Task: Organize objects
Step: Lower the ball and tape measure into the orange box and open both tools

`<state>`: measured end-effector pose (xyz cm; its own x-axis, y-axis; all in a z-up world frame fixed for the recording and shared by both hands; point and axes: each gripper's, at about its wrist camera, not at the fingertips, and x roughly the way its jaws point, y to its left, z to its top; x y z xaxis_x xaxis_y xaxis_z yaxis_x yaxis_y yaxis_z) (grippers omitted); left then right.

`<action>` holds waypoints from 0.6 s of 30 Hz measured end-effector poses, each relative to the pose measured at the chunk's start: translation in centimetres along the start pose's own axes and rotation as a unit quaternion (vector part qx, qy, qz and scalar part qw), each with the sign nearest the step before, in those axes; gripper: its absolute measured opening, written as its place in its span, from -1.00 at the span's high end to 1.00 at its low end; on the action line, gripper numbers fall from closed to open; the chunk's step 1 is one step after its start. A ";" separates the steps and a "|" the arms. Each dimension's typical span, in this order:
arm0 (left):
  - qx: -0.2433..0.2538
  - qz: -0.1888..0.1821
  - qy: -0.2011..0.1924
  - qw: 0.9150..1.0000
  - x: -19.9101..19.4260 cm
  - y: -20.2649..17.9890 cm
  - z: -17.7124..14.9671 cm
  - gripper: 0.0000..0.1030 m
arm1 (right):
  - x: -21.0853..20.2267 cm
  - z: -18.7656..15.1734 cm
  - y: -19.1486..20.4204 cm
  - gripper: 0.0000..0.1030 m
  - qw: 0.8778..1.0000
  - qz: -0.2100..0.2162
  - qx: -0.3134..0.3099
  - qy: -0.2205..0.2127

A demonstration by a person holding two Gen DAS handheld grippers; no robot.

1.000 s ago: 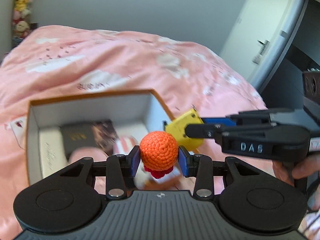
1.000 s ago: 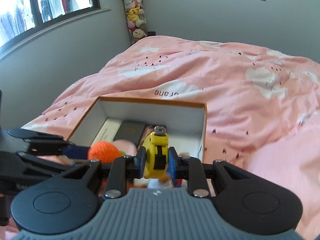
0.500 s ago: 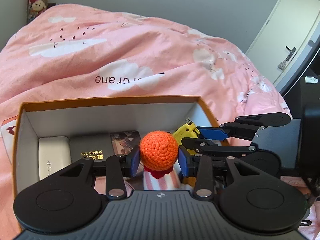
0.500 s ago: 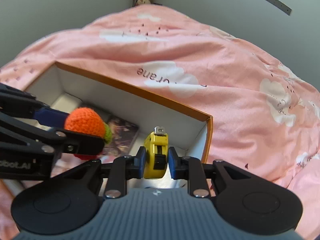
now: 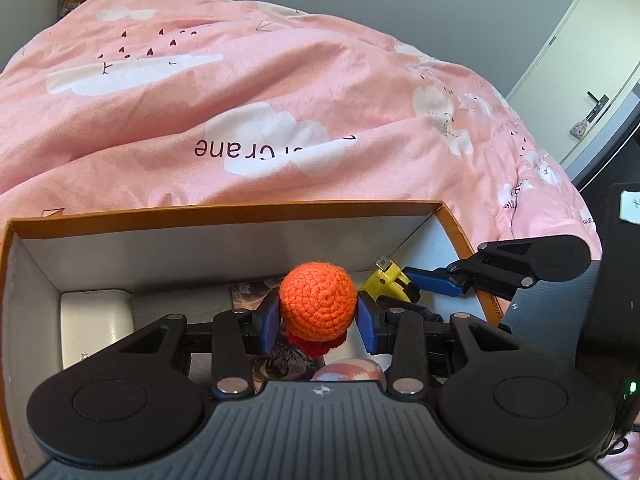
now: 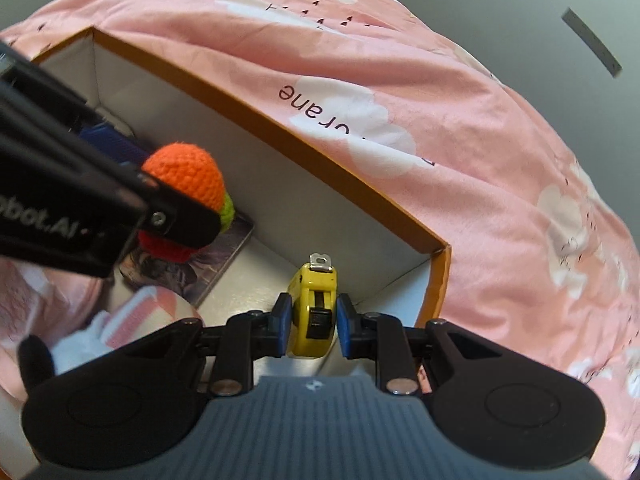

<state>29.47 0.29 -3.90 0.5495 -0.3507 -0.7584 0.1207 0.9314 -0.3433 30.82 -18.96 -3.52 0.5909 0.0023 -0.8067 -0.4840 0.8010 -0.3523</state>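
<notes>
My left gripper (image 5: pixel 318 314) is shut on an orange crochet ball toy (image 5: pixel 318 306) with red and green parts, held inside an open orange-rimmed cardboard box (image 5: pixel 224 216). My right gripper (image 6: pixel 312 322) is shut on a yellow tape measure (image 6: pixel 314 304), held low in the box's far right corner (image 6: pixel 436 252). In the right wrist view the toy (image 6: pixel 188 178) hangs at the left in the left gripper. In the left wrist view the tape measure (image 5: pixel 386 282) shows just right of the toy.
The box sits on a bed with a pink cloud-print duvet (image 5: pixel 280 100). Inside lie a white case (image 5: pixel 96 328), a dark picture booklet (image 6: pixel 200 256), and a pink-white striped item (image 6: pixel 140 312). A door (image 5: pixel 592 60) stands at the right.
Both grippers have moved forward and down into the box, still holding their objects. The tape measure now sits close to the box's corner.
</notes>
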 end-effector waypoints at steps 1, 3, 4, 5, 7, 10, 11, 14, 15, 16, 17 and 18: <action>0.000 -0.001 0.001 1.000 0.1 -0.1 0.1 0.13 | 0.0 0.0 0.1 0.55 1.000 -0.008 -0.009 0.000; 0.001 -0.002 0.002 1.000 0.3 -0.2 0.1 0.13 | -0.2 -0.1 0.1 0.53 0.999 -0.030 -0.023 -0.007; 0.000 -0.001 0.003 1.000 0.5 -0.2 0.2 0.13 | -0.5 -0.1 0.0 0.52 0.999 -0.034 -0.028 -0.011; -0.001 0.000 0.004 1.000 0.6 -0.2 0.2 0.13 | -0.7 -0.1 -0.1 0.52 0.999 -0.036 -0.030 -0.013; -0.002 0.000 0.007 1.000 0.9 -0.4 0.2 0.13 | -1.1 -0.1 -0.3 0.52 0.999 -0.037 -0.028 -0.016; -0.001 0.000 0.012 1.000 1.3 -0.7 0.2 0.13 | -1.9 -0.3 -0.4 0.52 0.999 -0.040 -0.029 -0.023; -0.001 0.000 0.013 1.000 1.4 -0.8 0.2 0.13 | -2.1 -0.3 -0.4 0.52 0.998 -0.041 -0.030 -0.025; -0.001 0.000 0.014 1.000 1.6 -1.2 0.3 0.13 | -2.6 -0.5 -0.4 0.52 0.998 -0.041 -0.031 -0.028; -0.001 0.000 0.013 1.000 1.6 -1.3 0.3 0.12 | -2.7 -0.5 -0.4 0.52 0.998 -0.040 -0.029 -0.029; 0.000 -0.001 0.013 1.000 1.6 -1.4 0.3 0.12 | -2.8 -0.6 -0.4 0.51 0.998 -0.039 -0.026 -0.030; -0.001 -0.001 0.014 1.000 1.7 -1.4 0.3 0.12 | -2.9 -0.6 -0.5 0.51 0.999 -0.038 -0.023 -0.031; -0.003 0.000 0.014 1.000 1.6 -1.4 0.3 0.06 | -3.0 -0.7 -0.5 0.51 0.999 -0.038 -0.020 -0.031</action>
<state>30.41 -1.57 -4.52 0.5269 -0.3536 -0.7729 0.1153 0.9307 -0.3472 28.86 -19.81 -1.25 0.6652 -0.0187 -0.7465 -0.4609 0.7763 -0.4301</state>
